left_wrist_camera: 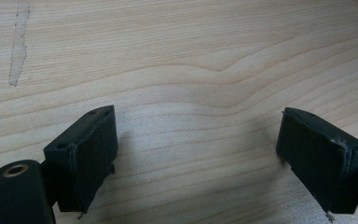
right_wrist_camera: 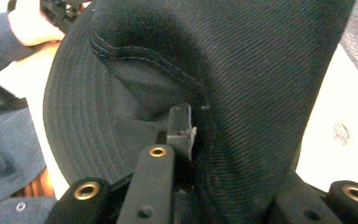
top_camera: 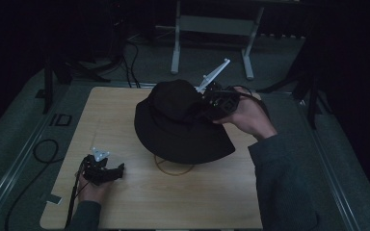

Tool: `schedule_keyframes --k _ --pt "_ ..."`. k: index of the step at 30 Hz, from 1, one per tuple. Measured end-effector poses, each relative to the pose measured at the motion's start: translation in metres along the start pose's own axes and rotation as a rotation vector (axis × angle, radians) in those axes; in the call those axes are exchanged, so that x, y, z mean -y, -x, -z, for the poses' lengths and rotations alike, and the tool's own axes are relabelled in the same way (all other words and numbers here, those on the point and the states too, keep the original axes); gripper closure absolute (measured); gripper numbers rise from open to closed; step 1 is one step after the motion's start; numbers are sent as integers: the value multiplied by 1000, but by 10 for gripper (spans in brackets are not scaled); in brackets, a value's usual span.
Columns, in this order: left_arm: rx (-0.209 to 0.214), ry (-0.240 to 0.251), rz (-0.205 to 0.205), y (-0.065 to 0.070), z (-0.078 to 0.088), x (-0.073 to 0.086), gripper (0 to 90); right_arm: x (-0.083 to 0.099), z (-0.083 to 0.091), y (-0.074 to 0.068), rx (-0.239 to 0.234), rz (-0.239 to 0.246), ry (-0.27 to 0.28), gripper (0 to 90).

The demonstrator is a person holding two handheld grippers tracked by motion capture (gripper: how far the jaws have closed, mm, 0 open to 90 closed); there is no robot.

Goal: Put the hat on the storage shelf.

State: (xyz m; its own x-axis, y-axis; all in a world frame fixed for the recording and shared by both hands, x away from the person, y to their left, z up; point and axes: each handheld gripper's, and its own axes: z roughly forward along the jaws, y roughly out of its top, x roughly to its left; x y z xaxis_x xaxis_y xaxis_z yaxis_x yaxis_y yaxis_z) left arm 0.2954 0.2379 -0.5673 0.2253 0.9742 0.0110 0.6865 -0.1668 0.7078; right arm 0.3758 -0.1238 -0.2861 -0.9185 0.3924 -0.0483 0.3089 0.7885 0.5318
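A black bucket hat point(top_camera: 178, 122) sits over the middle of the wooden table point(top_camera: 139, 202), its wide brim spread out and tilted, the near edge hanging above a thin yellowish ring point(top_camera: 172, 168) that lies flat on the wood just under it. The crown is dented in on the side toward the right gripper point(top_camera: 211, 103), which comes at the hat from the right, level with the crown. In the right gripper view the dark ribbed fabric point(right_wrist_camera: 242, 93) is bunched in a fold around one black jaw, with the stitched seam of the crown just above it; the jaws stand close together with that fold of cloth between them, pinching the hat. The person's right hand point(top_camera: 248, 115) wraps the gripper body, the sleeve running down to the bottom right, and a grey plate sticks up from the gripper behind the crown.

Well apart, near the front left corner, the left gripper point(top_camera: 107, 172) rests low over the table in the person's left hand point(top_camera: 92, 190). In the left gripper view point(left_wrist_camera: 198, 154) its two jaws stand wide apart over bare wood grain, nothing between them. A black cable point(top_camera: 43, 153) loops on the grey floor left of the table.
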Motion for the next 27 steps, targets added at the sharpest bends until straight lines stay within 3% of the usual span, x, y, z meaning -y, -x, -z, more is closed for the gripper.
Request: schedule_keyframes --k 13,27 --pt "2 0 0 0 0 0 130 -11 -21 -2 19 -30 -22 685" --pt "1 1 1 1 0 0 130 -15 -27 -4 55 -74 -29 437"
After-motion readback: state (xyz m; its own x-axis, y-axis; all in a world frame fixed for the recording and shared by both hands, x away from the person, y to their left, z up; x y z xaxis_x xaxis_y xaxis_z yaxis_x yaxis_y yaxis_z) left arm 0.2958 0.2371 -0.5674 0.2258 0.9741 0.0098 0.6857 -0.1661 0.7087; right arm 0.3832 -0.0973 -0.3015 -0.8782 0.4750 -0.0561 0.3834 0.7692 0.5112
